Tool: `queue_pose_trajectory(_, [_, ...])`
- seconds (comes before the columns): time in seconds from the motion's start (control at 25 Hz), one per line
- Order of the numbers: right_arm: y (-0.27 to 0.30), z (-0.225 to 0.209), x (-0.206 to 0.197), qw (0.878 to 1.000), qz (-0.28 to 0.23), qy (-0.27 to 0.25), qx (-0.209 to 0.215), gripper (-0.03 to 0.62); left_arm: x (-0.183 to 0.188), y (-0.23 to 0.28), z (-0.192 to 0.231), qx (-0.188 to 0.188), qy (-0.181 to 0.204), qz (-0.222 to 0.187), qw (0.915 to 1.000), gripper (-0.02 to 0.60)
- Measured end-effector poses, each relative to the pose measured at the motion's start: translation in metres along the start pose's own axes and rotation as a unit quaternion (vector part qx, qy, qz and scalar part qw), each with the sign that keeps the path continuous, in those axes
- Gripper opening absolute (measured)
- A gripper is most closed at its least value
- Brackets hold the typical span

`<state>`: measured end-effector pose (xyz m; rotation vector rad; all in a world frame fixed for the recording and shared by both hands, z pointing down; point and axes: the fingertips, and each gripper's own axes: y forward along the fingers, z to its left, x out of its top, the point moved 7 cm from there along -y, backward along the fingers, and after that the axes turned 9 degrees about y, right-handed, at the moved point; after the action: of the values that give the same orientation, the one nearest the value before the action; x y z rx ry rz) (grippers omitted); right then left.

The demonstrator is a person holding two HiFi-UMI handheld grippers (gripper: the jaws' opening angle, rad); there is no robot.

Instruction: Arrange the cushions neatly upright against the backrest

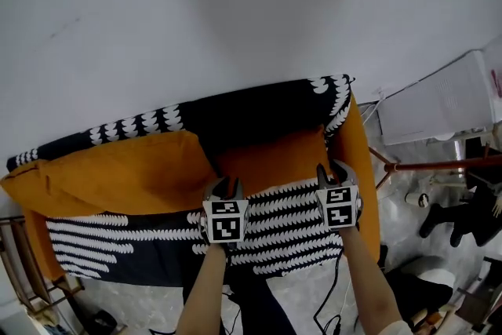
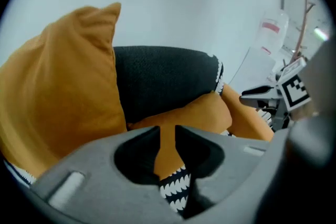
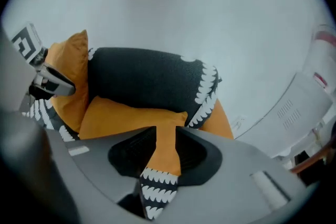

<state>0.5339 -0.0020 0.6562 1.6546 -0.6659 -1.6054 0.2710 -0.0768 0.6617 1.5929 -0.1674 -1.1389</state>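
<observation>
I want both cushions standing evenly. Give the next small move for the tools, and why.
Probably close the left tool and right tool, both open and empty, on the right cushion and tip it upright: it leans low against the backrest, while the left cushion stands tall.

I read the sofa (image 1: 365,192) as orange upholstery under a black cover (image 1: 118,243) printed with rows of white leaf shapes. Two orange cushions rest directly on it. The left cushion (image 1: 110,169) stands upright with one corner raised, leaning on the black backrest (image 1: 251,114). The right cushion (image 1: 271,161) sits lower, slumped at the backrest foot just beside the first, with the patterned seat (image 1: 282,235) in front.
</observation>
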Motion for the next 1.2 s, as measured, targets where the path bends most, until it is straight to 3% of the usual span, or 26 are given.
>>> queue_pose_trajectory(0.24, [-0.079,0.026,0.022,0.992,-0.094,0.079,-0.020,0.093,0.036,-0.075,0.003,0.008,-0.012,-0.107,0.9941,0.095])
queue_pose_trajectory(0.48, [-0.168,0.065,0.040,0.972,-0.169,0.159,-0.044,0.023,0.053,-0.177,0.017,0.017,-0.013,-0.200,0.9795,0.095])
queue_pose_trajectory(0.8, [-0.275,0.142,0.055,0.954,-0.234,0.183,-0.046,0.009,0.040,-0.305,0.057,0.049,0.005,-0.268,0.9622,0.067])
queue_pose_trajectory(1.2, [-0.368,0.225,0.096,0.937,-0.310,0.158,-0.030,0.009,0.031,-0.435,0.100,0.080,0.018,-0.342,0.9361,0.057])
